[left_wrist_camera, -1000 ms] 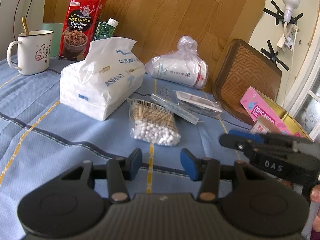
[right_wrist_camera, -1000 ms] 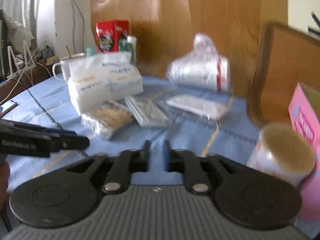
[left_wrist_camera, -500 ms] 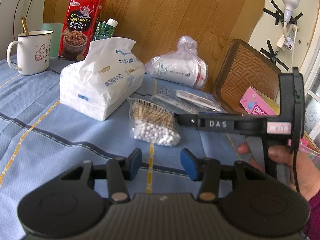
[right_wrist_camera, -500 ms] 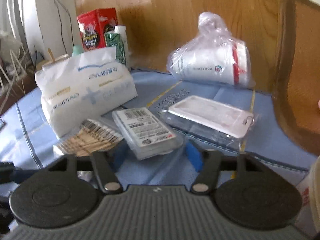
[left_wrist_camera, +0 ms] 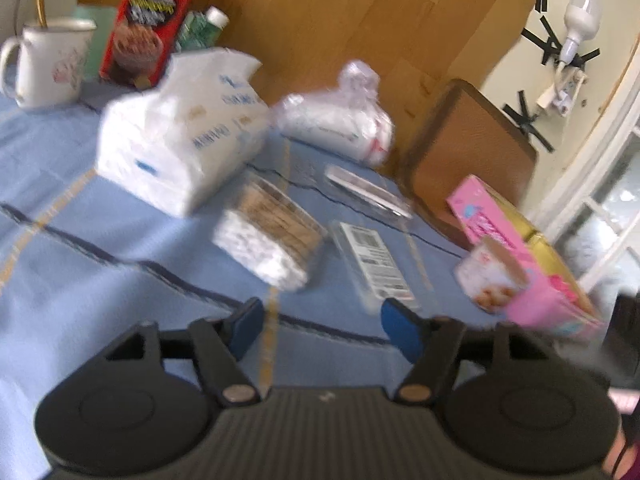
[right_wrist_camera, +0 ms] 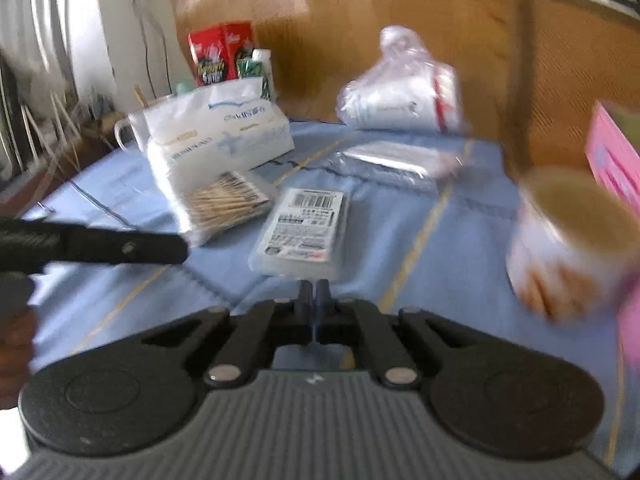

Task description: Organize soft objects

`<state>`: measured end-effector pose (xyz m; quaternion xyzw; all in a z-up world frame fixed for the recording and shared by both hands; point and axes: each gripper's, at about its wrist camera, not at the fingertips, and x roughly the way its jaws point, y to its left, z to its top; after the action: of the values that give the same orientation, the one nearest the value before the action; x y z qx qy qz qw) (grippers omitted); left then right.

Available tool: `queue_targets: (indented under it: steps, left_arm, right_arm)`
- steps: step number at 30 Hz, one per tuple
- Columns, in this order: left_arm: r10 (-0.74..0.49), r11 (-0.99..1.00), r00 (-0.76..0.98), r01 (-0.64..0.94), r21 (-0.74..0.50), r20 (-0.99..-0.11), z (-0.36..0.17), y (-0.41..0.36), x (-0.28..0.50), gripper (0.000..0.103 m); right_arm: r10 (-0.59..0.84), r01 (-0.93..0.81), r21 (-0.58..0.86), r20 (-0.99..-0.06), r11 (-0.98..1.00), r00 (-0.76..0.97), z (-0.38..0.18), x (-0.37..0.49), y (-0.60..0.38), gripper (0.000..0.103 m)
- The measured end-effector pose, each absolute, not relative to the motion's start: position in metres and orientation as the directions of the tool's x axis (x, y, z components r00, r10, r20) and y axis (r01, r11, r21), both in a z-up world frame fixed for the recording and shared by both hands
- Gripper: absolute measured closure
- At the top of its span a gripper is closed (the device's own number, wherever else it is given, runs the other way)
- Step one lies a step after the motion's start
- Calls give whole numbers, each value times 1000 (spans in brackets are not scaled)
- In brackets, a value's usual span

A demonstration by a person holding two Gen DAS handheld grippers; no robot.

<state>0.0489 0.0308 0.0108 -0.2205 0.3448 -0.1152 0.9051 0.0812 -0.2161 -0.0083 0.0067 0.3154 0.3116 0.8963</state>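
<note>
1. Left gripper (left_wrist_camera: 322, 322): blue-padded fingers spread wide, nothing between them; it hovers over the blue tablecloth (left_wrist_camera: 120, 304), aimed at the swab packs.
2. Right gripper (right_wrist_camera: 314, 300): fingers pressed together with almost no gap, just behind the near edge of the flat clear pack (right_wrist_camera: 302, 228) with the barcode label; whether they pinch its edge, cannot tell, too blurred.
3. Same flat clear pack in the left wrist view (left_wrist_camera: 374, 264): lies flat on the cloth, just ahead of the left gripper's right finger.
4. Cotton swab bag (left_wrist_camera: 272, 236): lies just left of the flat pack, beside the tissue pack (left_wrist_camera: 180, 136); in the right view the swab bag (right_wrist_camera: 224, 204) touches or nearly touches the tissue pack (right_wrist_camera: 216, 136).
5. Plastic-wrapped white roll (left_wrist_camera: 340, 120): at the back of the table, against the wooden wall.
6. Clear wrapped tray (left_wrist_camera: 366, 192): between the roll and the flat pack.
7. White mug (left_wrist_camera: 48, 68) and red snack box (left_wrist_camera: 152, 20): back left, well apart from both grippers.
8. Pink box (left_wrist_camera: 532, 264) with a small round cup (left_wrist_camera: 490, 276) in front of it: right side.
9. Both views motion-blurred; small labels unreadable.
</note>
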Motion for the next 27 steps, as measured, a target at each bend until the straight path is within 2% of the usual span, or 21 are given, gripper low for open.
queue_targets:
  steps: [3, 5, 7, 9, 12, 14, 16, 17, 18, 19, 24, 26, 27]
  left_arm:
    - [-419, 854, 692, 81, -514, -587, 12, 20, 50, 35]
    - [-421, 854, 687, 81, -514, -592, 15, 14, 52, 35]
    - [-425, 843, 689, 65, -535, -587, 20, 14, 55, 35]
    - [-436, 820, 703, 52, -571, -562, 28, 20, 53, 35]
    - [-415, 818, 739, 48, -573, -531, 46, 28, 43, 35]
    - [-396, 824, 754, 40, -565, -524, 54, 32, 40, 35]
    - [-390, 828, 755, 38, -559, -527, 59, 32, 42, 35]
    - [-388, 833, 751, 37, -553, -534, 60, 30, 43, 35]
    - [-388, 837, 745, 39, -546, -542, 60, 28, 45, 35]
    - [-392, 841, 737, 44, -540, -550, 58, 24, 48, 35]
    - [-437, 843, 651, 56, -536, -620, 34, -5, 66, 37]
    - [-455, 844, 596, 51, -534, -662, 19, -21, 76, 53]
    - [-466, 843, 578, 61, -534, -670, 13, -29, 79, 64]
  right_arm:
    - [607, -571, 264, -554, 778, 570, -9, 54, -236, 97]
    - [598, -576, 234, -540, 783, 593, -4, 46, -239, 94]
    - [578, -581, 183, -527, 793, 623, 3, 52, -233, 78]
    - [570, -578, 166, -513, 799, 642, 9, 65, -221, 39]
    - [591, -600, 172, -514, 781, 622, 11, 83, -198, 33]
    - [564, -600, 134, -545, 789, 621, 9, 95, -172, 25]
    - [510, -577, 83, -580, 813, 635, 1, 105, -156, 27]
    - [476, -556, 66, -604, 828, 638, -5, 111, -152, 32]
    - [473, -548, 57, -585, 835, 659, -7, 109, -155, 38]
    - [475, -548, 59, -583, 834, 659, -7, 106, -161, 40]
    - [595, -557, 253, -528, 791, 605, -6, 68, -210, 42]
    - [633, -526, 356, -510, 772, 583, -7, 55, -223, 42]
    - [661, -507, 424, -481, 750, 576, -10, 48, -236, 42]
